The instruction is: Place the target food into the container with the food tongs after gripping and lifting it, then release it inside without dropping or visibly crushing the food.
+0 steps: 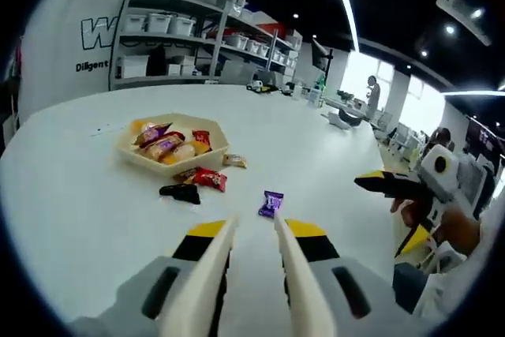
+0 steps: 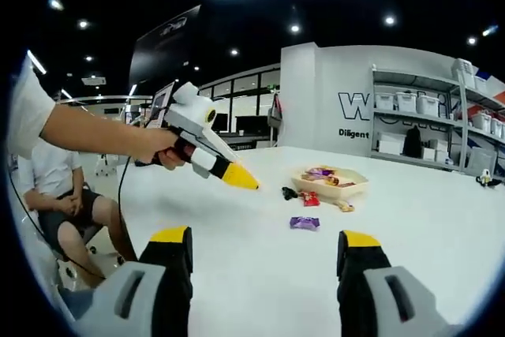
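Out toward the middle of the white bench (image 1: 95,195) sits the shallow beige container (image 1: 175,147), already holding several wrapped snacks, well away from the near edge where I stand. Just on my side of it lie loose pieces: a red packet (image 1: 210,178), a black one (image 1: 181,192) and a small tan one (image 1: 234,161), all close by the container's rim. Nearer to me, apart from that cluster, lies the purple wrapped candy (image 1: 271,204), which I take to be the next target, though I cannot be sure which piece is meant.

My left hand-held gripper (image 1: 252,246) carries the pale tong blades; they point at the purple candy and stand slightly parted, with nothing between them. My right hand-held gripper (image 2: 267,252) is spread wide and empty, hovering above the bench short of the candy (image 2: 304,222).

As I judge it, some food is already in; this piece has not been gripped, so approach, lift, carry and release all remain
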A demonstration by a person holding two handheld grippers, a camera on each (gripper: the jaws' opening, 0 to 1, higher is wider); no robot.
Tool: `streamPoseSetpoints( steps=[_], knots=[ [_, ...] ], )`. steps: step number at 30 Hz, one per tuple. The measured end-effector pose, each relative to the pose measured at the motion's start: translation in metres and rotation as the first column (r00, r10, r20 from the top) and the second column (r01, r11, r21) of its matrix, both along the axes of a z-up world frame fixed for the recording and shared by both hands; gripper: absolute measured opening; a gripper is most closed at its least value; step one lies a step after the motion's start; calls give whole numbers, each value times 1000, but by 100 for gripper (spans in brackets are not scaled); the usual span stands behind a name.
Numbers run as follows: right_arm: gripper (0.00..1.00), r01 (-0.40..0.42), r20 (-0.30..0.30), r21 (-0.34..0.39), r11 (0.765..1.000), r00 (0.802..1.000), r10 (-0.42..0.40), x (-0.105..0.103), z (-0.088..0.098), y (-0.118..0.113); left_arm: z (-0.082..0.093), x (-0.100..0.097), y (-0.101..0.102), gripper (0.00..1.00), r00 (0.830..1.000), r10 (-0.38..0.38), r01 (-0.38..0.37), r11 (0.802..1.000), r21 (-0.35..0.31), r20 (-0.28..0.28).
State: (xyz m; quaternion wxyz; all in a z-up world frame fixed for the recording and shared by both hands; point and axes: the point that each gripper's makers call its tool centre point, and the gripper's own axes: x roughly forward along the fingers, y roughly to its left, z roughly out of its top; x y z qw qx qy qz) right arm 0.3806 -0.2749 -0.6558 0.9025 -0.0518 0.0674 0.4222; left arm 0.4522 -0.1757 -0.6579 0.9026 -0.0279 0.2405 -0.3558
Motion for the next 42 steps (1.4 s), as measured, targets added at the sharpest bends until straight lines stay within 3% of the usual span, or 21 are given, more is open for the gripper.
streamPoseSetpoints(
  steps=[3, 5, 9, 11, 13, 18, 25, 32, 36, 40, 42],
  knots=[
    [69, -34, 42, -4, 999, 999, 34, -5, 1, 8, 1, -13, -8, 25, 999, -34, 34, 999, -35, 11],
    [67, -60, 66, -20, 998, 996, 61, -10, 0, 13, 4, -22, -14, 25, 996, -70, 72, 997, -33, 54],
    [59, -99, 130, -43, 994, 986, 103, -17, 6, 22, 4, -36, -25, 25, 992, -110, 113, 991, -65, 58],
    [53, -97, 187, -104, 990, 976, 115, -16, 7, 23, 6, -42, -32, 25, 988, -136, 142, 987, -72, 78],
    [49, -108, 226, -145, 984, 964, 139, -18, 7, 26, 11, -47, -38, 26, 989, -130, 137, 984, -115, 64],
    [38, -112, 307, -177, 978, 938, 163, -20, 12, 32, 16, -56, -50, 26, 984, -164, 171, 979, -112, 71],
    [30, -118, 327, -196, 973, 928, 178, -21, 11, 34, 21, -64, -60, 26, 982, -173, 183, 973, -144, 80],
    [13, -113, 386, -212, 971, 903, 190, -23, 19, 32, 16, -70, -62, 26, 980, -186, 194, 972, -131, 75],
    [6, -107, 408, -226, 968, 892, 194, -24, 20, 29, 21, -74, -63, 27, 979, -189, 198, 967, -159, 74],
    [5, -103, 437, -228, 968, 878, 196, -25, 27, 29, 27, -74, -64, 27, 975, -190, 209, 963, -172, 119],
    [5, -107, 430, -226, 968, 881, 197, -25, 27, 28, 27, -74, -64, 28, 972, -194, 216, 960, -176, 135]
  ],
)
